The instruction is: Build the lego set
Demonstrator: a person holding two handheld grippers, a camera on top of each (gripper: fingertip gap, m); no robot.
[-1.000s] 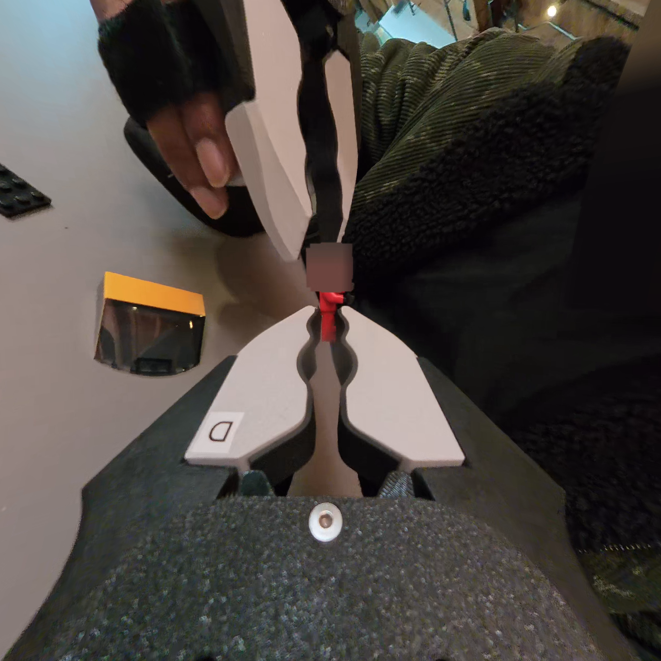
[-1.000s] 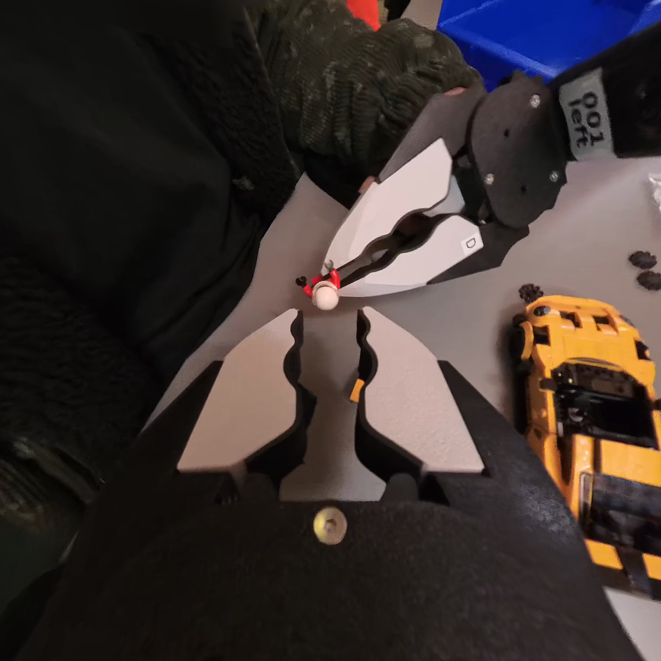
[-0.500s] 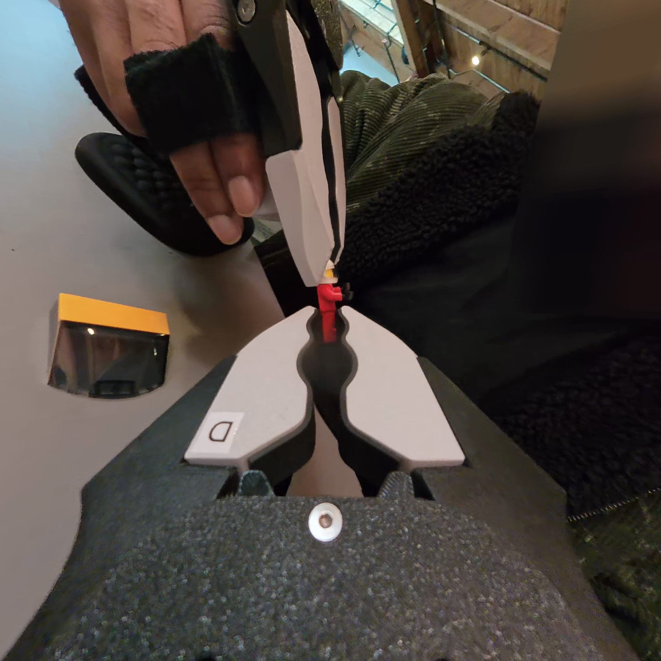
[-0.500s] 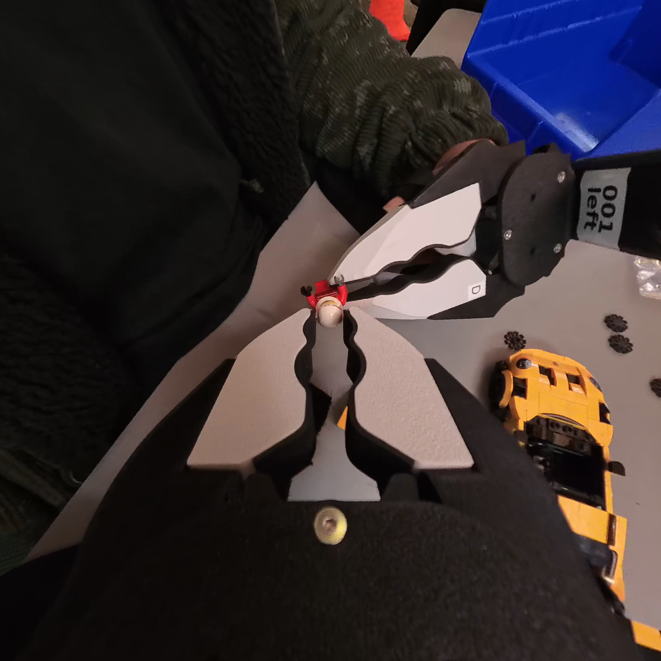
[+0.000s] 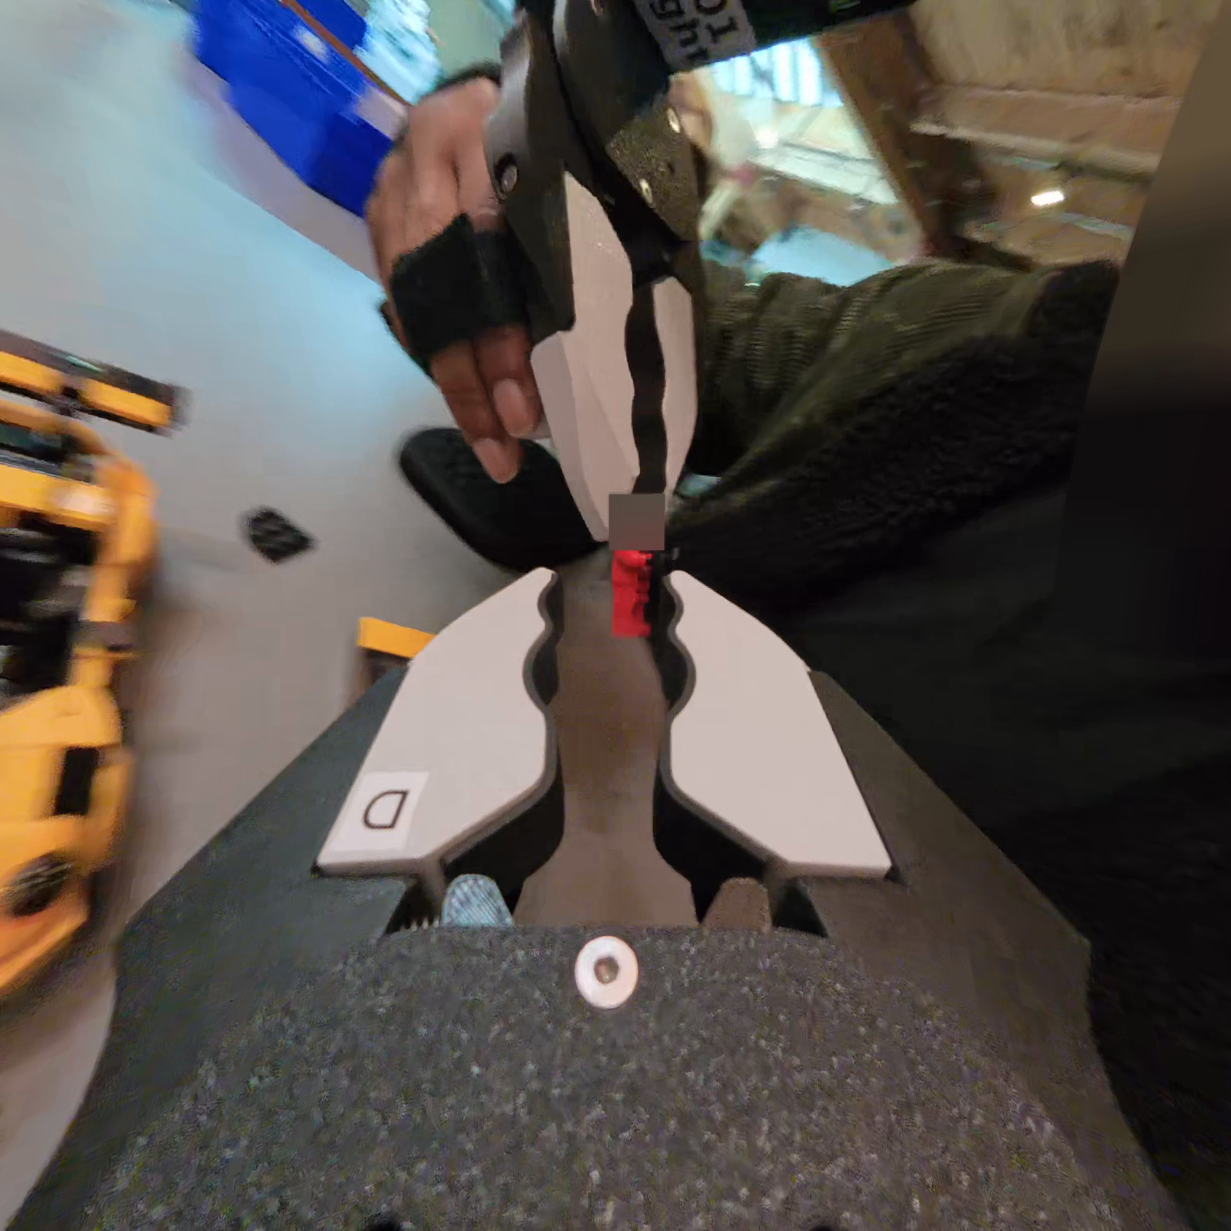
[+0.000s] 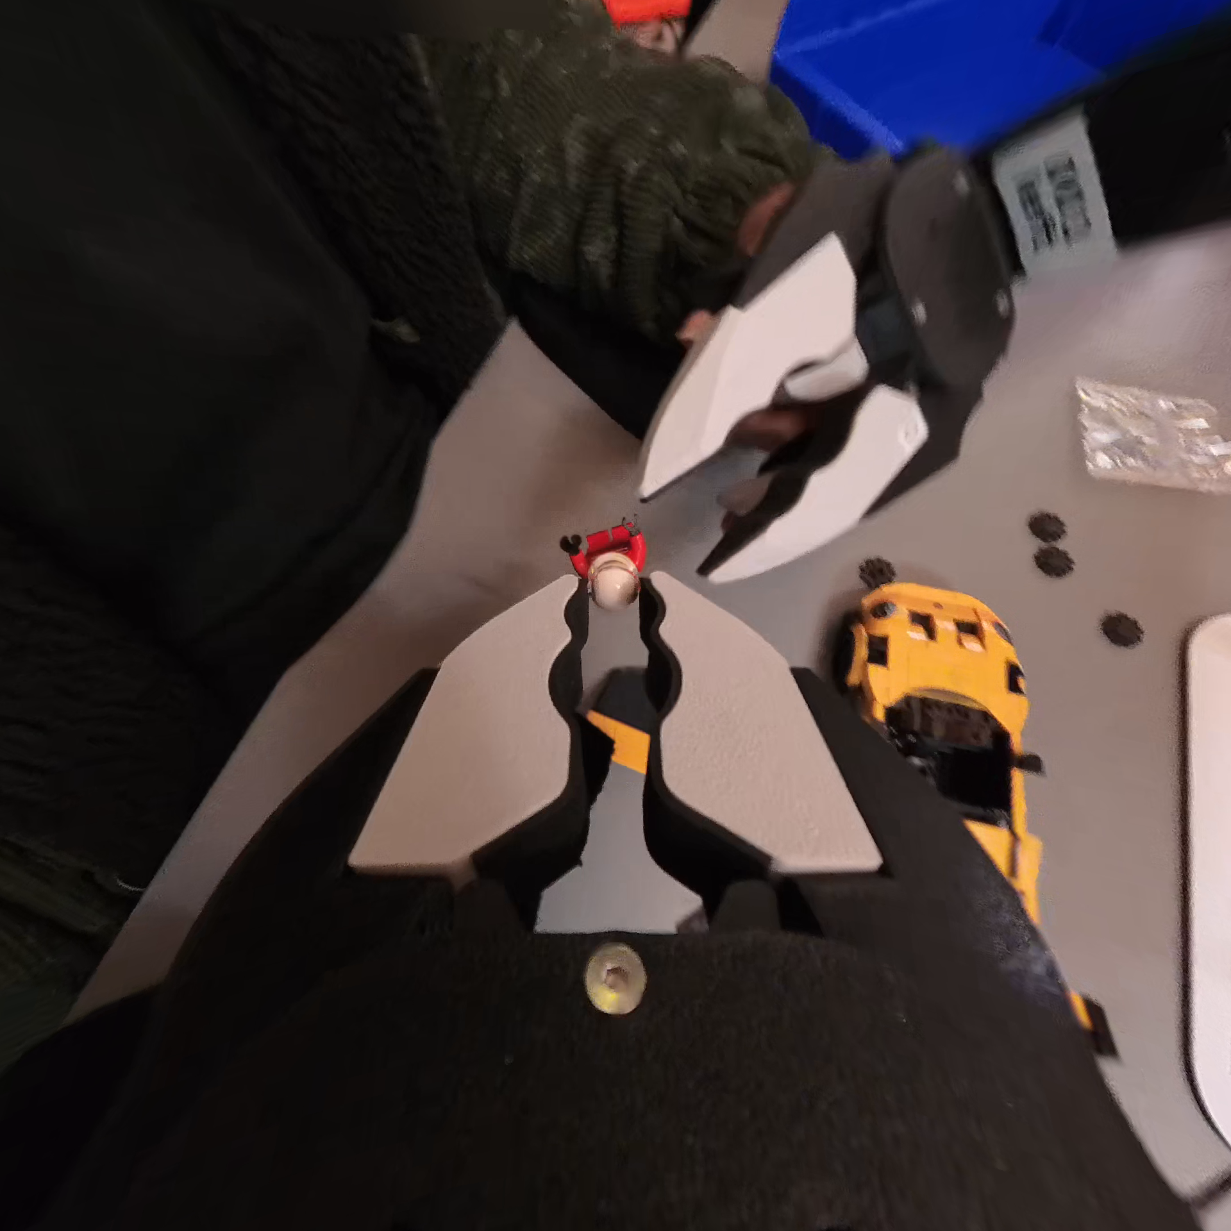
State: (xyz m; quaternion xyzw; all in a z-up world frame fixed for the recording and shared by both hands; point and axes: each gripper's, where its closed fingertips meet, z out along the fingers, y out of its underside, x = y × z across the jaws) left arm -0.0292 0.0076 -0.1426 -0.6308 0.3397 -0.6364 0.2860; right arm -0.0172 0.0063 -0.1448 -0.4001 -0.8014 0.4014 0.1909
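Observation:
A small red minifigure (image 6: 607, 547) with a white head hangs at my right gripper's (image 6: 609, 586) tips, which are shut on its head. In the left wrist view the red figure (image 5: 629, 593) hangs below the right gripper (image 5: 636, 489), seen between my open left gripper's (image 5: 613, 586) fingertips. In the right wrist view the left gripper (image 6: 673, 533) is open, empty, and a little apart to the figure's right. The yellow lego car (image 6: 932, 673) lies on the grey table at the right; it also shows blurred in the left wrist view (image 5: 60, 599).
A yellow and black windscreen piece (image 6: 619, 726) lies on the table below my right fingers. Several small black gears (image 6: 1046, 526) and a clear plastic bag (image 6: 1146, 433) lie beyond the car. A blue bin (image 6: 932, 66) stands at the back. A dark sleeve fills the left.
My right gripper has shut on the minifigure's head. My left gripper has opened, let go of the figure's legs and drawn back to the right.

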